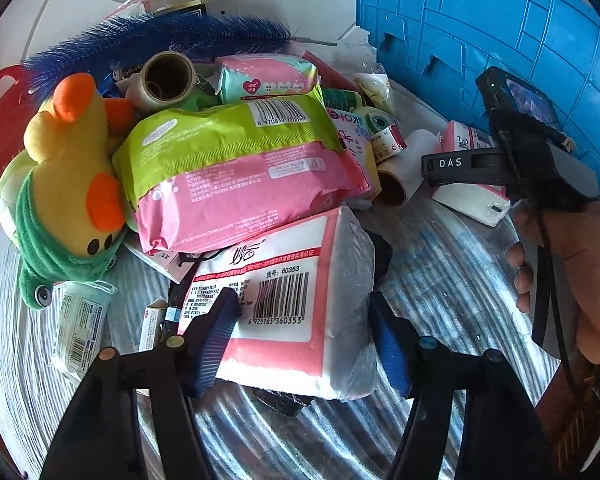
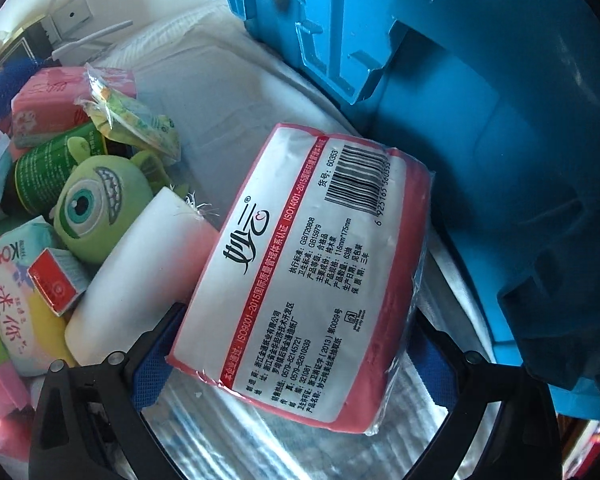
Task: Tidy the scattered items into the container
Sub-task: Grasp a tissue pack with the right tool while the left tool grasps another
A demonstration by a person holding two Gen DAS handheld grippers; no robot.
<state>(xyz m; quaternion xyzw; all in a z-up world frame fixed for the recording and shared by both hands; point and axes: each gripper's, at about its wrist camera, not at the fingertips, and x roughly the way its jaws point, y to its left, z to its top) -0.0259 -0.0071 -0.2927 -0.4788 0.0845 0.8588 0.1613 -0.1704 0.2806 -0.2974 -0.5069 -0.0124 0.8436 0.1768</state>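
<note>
Gripping a pink-and-white tissue pack (image 2: 300, 276), your right gripper (image 2: 296, 344) has its fingers clamped on both sides, just beside the blue container (image 2: 520, 128). Your left gripper (image 1: 306, 336) spreads wide around another tissue pack (image 1: 284, 304) on the pile, below the plush duck (image 1: 72, 172).

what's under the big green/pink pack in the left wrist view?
The green and pink pack lies on a pile: the pink and white tissue pack pokes out below, the plush duck beside it. Whatever sits directly beneath its middle is covered.
</note>
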